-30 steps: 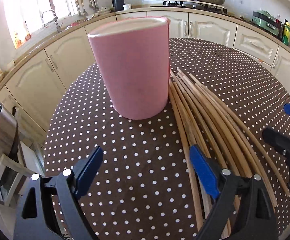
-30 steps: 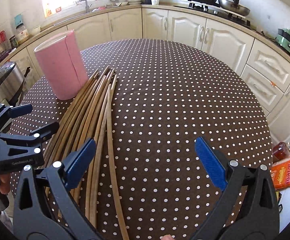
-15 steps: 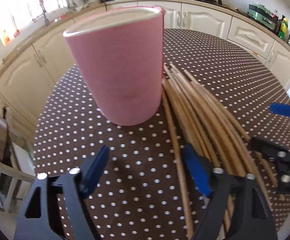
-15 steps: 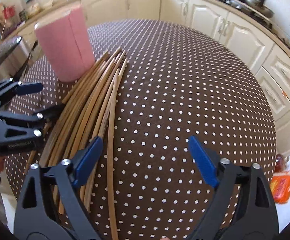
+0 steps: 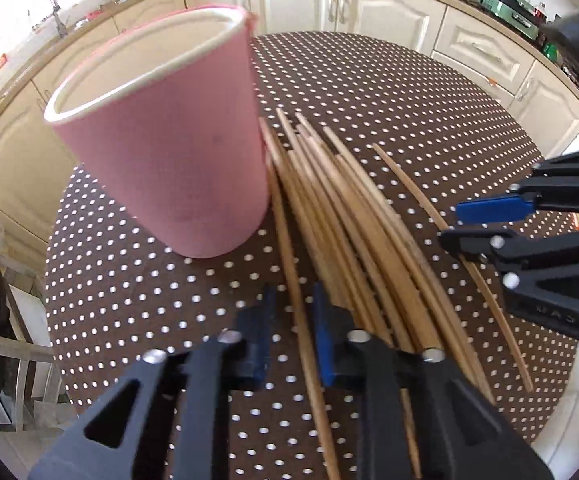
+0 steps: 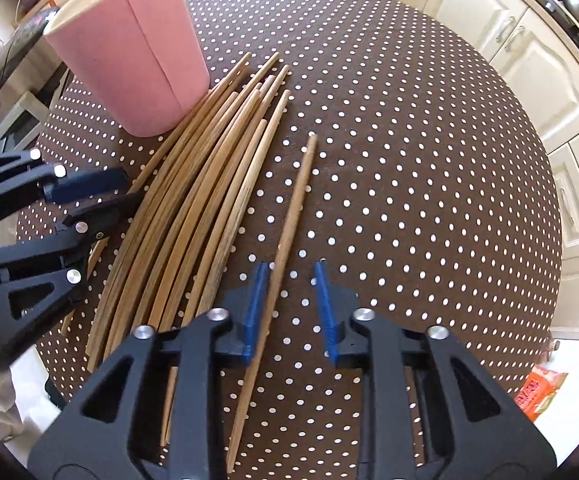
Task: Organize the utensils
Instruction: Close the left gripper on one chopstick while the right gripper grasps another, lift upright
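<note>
Pink cylindrical holder stands upright on the brown polka-dot surface, its mouth open. A bundle of bamboo chopsticks lies flat just beside its base. The left gripper has its jaws closing around the leftmost chopstick of the bundle; pad contact is blurred and cannot be confirmed. The right gripper has its jaws closing astride a single chopstick lying apart from the bundle. That stick runs along one blue pad; the other pad stands clear.
</note>
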The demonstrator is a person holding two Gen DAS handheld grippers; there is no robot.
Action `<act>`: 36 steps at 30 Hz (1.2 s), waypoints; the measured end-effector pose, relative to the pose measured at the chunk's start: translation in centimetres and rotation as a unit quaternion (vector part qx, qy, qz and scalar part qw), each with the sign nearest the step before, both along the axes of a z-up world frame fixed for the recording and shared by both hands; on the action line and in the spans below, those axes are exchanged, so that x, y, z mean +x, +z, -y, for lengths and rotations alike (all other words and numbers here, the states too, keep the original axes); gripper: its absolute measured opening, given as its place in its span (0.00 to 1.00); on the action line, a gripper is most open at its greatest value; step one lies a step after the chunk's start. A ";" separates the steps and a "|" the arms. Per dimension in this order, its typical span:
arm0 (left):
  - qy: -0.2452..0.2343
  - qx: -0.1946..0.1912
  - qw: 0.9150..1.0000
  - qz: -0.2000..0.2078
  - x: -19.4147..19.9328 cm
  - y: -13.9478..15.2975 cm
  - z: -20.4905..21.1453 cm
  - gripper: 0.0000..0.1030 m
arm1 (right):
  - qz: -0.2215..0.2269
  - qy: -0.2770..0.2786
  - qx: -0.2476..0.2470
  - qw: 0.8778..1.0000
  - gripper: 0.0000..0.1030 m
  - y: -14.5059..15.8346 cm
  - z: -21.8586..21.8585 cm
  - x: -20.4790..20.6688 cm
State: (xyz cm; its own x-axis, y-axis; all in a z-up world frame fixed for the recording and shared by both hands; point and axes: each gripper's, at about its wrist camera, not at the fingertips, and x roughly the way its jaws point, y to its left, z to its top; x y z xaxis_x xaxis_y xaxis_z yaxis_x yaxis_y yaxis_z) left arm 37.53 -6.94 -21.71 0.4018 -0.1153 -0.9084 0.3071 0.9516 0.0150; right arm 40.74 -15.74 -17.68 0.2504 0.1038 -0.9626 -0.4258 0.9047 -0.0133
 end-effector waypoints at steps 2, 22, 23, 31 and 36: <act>0.001 0.002 1.000 -0.008 0.6 0.0 0.7 0.07 | -0.010 -0.001 -0.004 1.000 0.13 0.0 -0.4 1.3; -0.014 -0.079 0.996 0.049 -2.5 2.8 0.4 0.05 | 0.013 -0.053 0.132 0.990 0.06 3.7 6.4 1.9; -0.016 -0.084 0.995 0.054 -2.9 3.1 0.4 0.05 | 0.016 -0.053 0.136 0.989 0.06 3.9 6.5 1.8; -0.027 -0.139 0.982 0.128 -7.6 7.0 -1.9 0.05 | 0.057 -0.065 0.186 0.979 0.06 6.6 7.6 -2.2; -0.015 -0.182 0.962 0.202 -7.9 11.1 -3.5 0.05 | 0.109 -0.067 0.223 0.966 0.06 10.0 6.6 -2.9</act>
State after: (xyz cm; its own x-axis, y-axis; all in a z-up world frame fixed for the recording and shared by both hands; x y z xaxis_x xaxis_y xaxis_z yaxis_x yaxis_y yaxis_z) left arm 29.58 -3.43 -10.60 0.7049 -0.4134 -0.5764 0.3740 0.9071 -0.1932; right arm 37.87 -22.36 -7.70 0.4820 0.4485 -0.7527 -0.3359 0.8880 0.3141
